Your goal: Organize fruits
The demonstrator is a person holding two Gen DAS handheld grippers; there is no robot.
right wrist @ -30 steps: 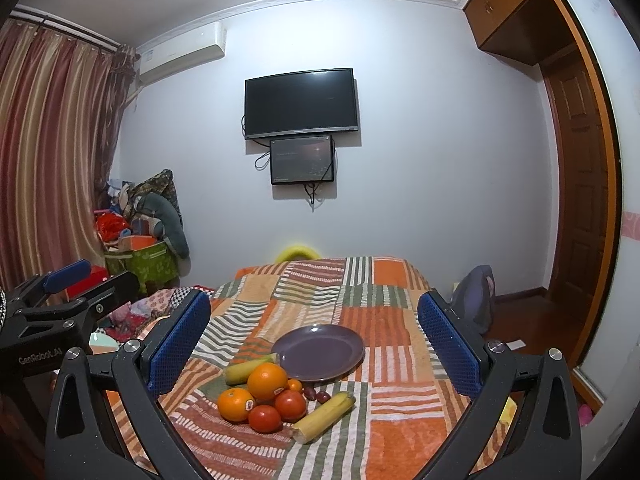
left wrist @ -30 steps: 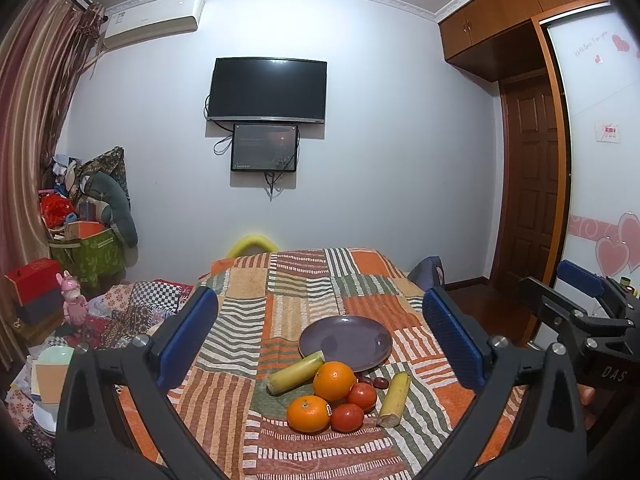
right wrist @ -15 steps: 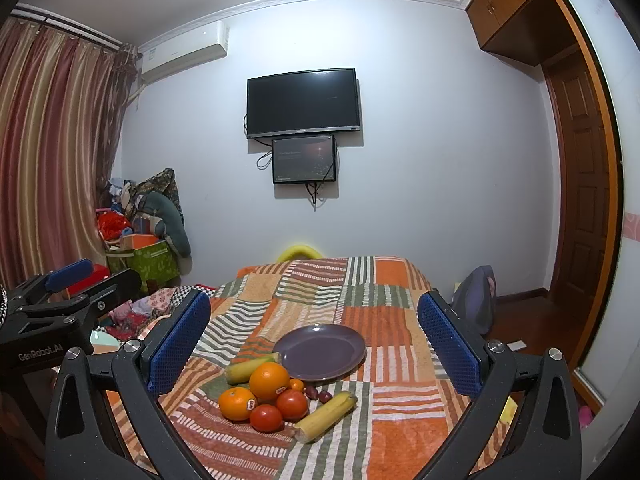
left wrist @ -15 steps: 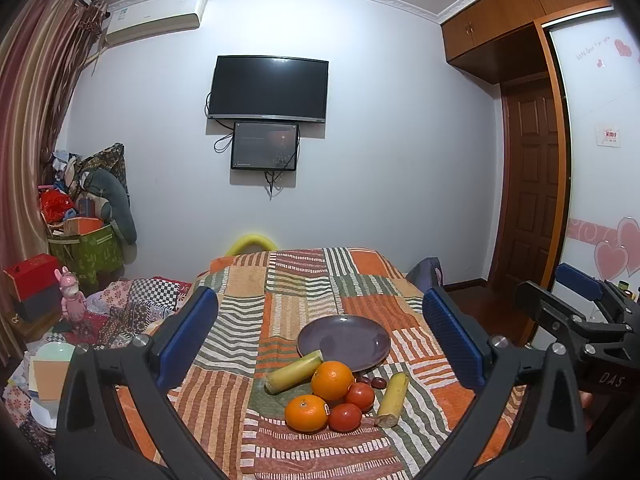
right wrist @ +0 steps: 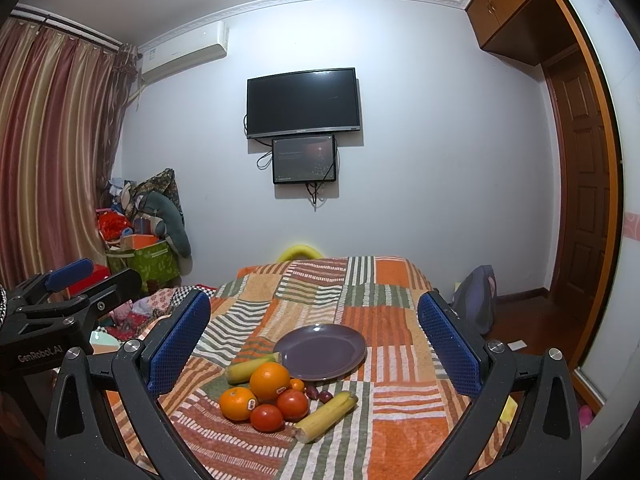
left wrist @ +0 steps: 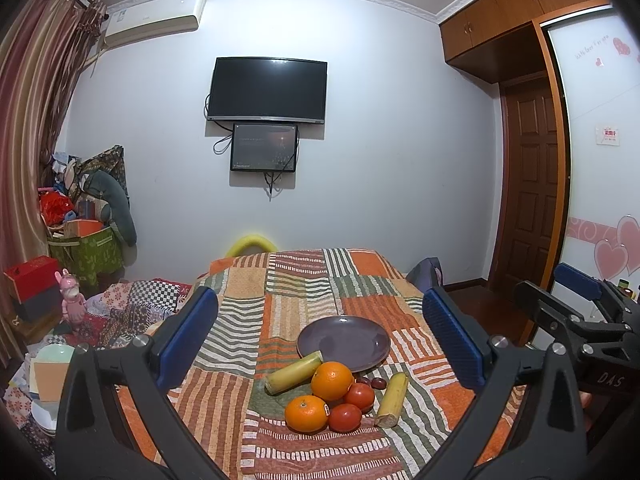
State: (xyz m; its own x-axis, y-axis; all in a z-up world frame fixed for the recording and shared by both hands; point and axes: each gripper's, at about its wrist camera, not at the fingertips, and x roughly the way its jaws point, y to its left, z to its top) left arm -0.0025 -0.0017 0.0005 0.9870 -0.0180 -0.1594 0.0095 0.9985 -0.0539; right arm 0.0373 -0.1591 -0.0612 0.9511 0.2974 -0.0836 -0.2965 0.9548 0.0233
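With both the left gripper point(left wrist: 320, 336) and the right gripper point(right wrist: 314, 336) held wide apart and empty, the round, firm-looking oranges point(left wrist: 332, 380), soft red tomatoes point(left wrist: 345, 417) and cut banana pieces point(left wrist: 392, 394), heaped on the patchwork cloth point(left wrist: 304, 292) just before the empty purple plate point(left wrist: 343, 342), were judged light, best gripped gently across their middles.

wall TV point(left wrist: 267, 90) | small screen point(left wrist: 264, 148) below | air conditioner point(left wrist: 154, 20) | curtain point(right wrist: 52, 152)
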